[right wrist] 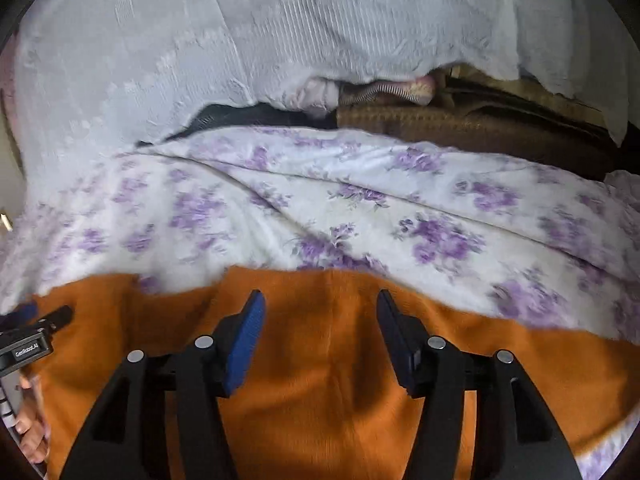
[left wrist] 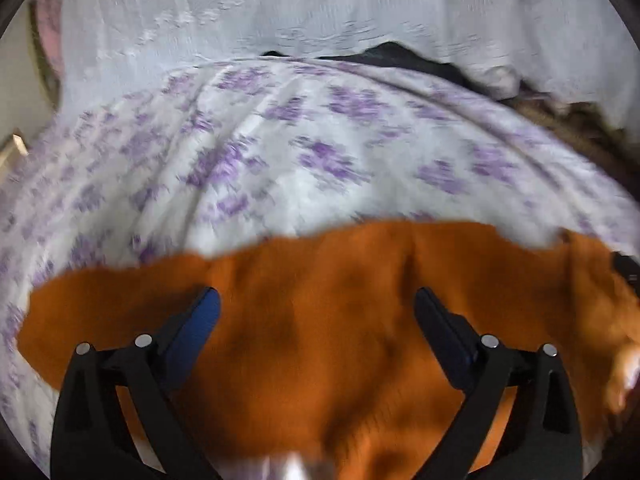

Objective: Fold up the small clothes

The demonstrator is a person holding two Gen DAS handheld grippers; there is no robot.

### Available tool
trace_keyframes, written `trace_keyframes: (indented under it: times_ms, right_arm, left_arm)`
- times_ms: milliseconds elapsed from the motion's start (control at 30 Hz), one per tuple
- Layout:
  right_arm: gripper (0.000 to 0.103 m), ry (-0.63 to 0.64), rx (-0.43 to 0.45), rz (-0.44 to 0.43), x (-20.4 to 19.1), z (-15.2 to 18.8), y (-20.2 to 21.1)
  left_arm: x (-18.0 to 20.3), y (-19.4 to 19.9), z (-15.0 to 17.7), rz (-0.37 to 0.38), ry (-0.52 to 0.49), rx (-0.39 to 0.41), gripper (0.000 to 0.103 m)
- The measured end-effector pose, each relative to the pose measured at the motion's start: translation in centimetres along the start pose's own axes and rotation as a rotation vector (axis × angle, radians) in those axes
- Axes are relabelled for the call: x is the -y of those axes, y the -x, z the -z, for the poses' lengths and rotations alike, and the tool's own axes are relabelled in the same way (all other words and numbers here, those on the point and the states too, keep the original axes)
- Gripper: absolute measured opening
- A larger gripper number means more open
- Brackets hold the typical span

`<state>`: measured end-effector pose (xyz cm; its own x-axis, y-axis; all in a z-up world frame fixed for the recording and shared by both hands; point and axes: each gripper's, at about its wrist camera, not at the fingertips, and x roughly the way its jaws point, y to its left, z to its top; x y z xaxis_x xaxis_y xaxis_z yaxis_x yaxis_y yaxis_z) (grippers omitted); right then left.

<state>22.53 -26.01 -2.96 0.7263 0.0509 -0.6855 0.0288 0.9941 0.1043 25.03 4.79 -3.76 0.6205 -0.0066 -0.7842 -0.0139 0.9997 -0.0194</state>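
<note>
So the orange garment (left wrist: 320,320) is spread out on the near part of a bed, lying on a white sheet with purple flowers (left wrist: 280,152). It's fuzzy-looking fabric with a few soft creases, and its far edge runs roughly left to right across the bed.

The left gripper (left wrist: 317,304) hangs over the cloth with its jaws spread wide, nothing between them. The right gripper (right wrist: 320,306) is the same: jaws apart, empty, sitting over the garment's far edge. Can't tell if either set of fingertips is actually touching the fabric.

In the right wrist view the left gripper shows at the far left edge, over the same orange piece.

Farther back there's a white lacy curtain (right wrist: 240,40), something dark (right wrist: 248,114) below it, and a brown blanket (right wrist: 460,128) off to the right.
</note>
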Motion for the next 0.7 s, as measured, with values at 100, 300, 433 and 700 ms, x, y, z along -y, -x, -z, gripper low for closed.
trace_keyframes:
  times_ms: [100,300,433,700]
  right_arm:
    - [0.066,0.053,-0.051,-0.024,-1.5,2.6,1.5]
    - [0.07,0.15,-0.096,0.081,-3.3,6.6,3.4]
    - [0.07,0.113,-0.006,0.028,-2.8,8.9,9.8]
    - [0.071,0.216,-0.107,0.004,-4.8,17.4,12.3]
  left_arm:
    - [0.9,2.7,2.9,0.057,-0.095,-0.002,0.096]
    - [4.3,2.9,7.3,-0.12,-0.267,-0.01,0.098]
    - [3.3,8.0,9.6,0.056,-0.225,0.015,0.098]
    - [4.3,9.9,16.9,0.066,-0.32,-0.048,0.099]
